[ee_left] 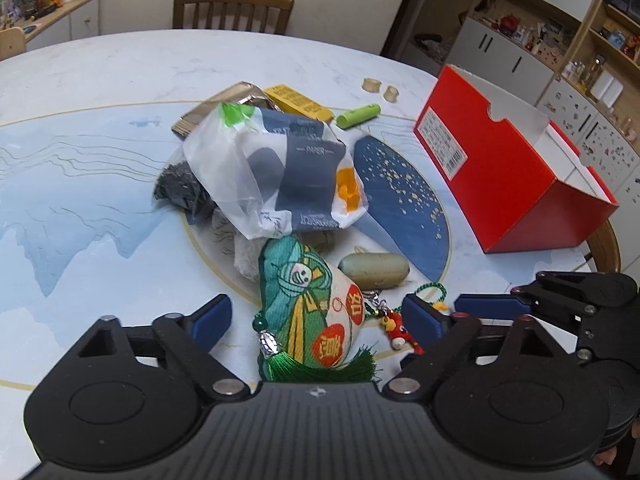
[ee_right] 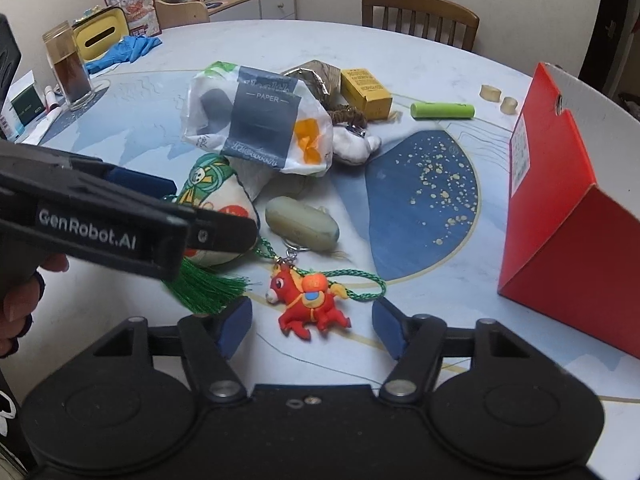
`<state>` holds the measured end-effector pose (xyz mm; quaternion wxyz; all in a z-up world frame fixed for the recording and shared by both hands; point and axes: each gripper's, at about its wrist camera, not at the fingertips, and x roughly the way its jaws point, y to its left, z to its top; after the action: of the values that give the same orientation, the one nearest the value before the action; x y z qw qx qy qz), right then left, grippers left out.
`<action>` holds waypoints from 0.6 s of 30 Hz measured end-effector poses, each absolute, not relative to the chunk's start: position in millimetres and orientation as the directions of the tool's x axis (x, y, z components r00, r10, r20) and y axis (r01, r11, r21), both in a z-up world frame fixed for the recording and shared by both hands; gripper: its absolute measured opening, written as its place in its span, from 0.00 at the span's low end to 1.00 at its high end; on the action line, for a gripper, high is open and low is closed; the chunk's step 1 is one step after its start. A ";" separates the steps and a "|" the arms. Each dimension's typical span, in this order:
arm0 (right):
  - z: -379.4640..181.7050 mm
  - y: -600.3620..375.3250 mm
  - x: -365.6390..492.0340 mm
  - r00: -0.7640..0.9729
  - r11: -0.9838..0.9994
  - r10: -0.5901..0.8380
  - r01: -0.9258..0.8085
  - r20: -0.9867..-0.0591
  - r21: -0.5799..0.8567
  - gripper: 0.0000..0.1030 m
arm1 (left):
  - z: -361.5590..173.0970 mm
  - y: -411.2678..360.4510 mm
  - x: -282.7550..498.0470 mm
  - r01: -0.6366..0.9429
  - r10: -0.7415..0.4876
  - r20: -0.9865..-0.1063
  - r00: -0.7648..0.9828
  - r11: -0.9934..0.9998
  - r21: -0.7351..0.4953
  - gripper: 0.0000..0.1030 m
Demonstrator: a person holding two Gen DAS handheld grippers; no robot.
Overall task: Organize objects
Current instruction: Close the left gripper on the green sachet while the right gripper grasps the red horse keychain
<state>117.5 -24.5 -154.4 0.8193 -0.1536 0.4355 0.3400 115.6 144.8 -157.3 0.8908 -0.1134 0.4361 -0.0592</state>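
Note:
A green embroidered sachet (ee_left: 308,304) with a green tassel lies on the table between the pads of my left gripper (ee_left: 316,318). The pads stand clear of both its sides, so this gripper is open. A red horse keychain (ee_right: 308,300) on a green cord lies between the pads of my right gripper (ee_right: 312,322), which is open too, with gaps on both sides. In the right wrist view one finger (ee_right: 224,236) of the left gripper crosses over the sachet (ee_right: 216,196). An open red box (ee_left: 508,176) stands to the right.
Behind the sachet lie a plastic-wrapped paper pack (ee_left: 280,172), a greenish oval stone (ee_left: 374,270), a yellow carton (ee_left: 298,104), a green cylinder (ee_left: 358,115) and two small rings (ee_left: 370,85). A glass jar (ee_right: 68,68), a yellow tissue box (ee_right: 100,38) and a blue glove (ee_right: 124,50) sit far left. A chair (ee_left: 232,8) stands behind the table.

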 end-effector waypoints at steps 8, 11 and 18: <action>-158.0 -17.3 119.2 0.381 0.727 0.411 -0.685 -0.828 0.045 0.53 | -160.3 145.5 118.3 0.043 -0.235 -0.768 0.596 0.964 -0.262 0.64; -157.9 -16.0 118.9 0.387 0.731 0.405 -0.682 -0.829 0.039 0.49 | -161.3 145.1 119.9 0.047 -0.231 -0.772 0.593 0.966 -0.253 0.56; -157.3 -14.8 118.0 0.407 0.743 0.380 -0.669 -0.830 0.012 0.38 | -160.1 145.4 121.6 0.072 -0.237 -0.777 0.584 0.968 -0.241 0.48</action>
<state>118.0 -14.8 -157.3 0.8226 -0.1638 0.4412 0.3190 121.6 145.4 -160.1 0.8850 -0.0921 0.4479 -0.0873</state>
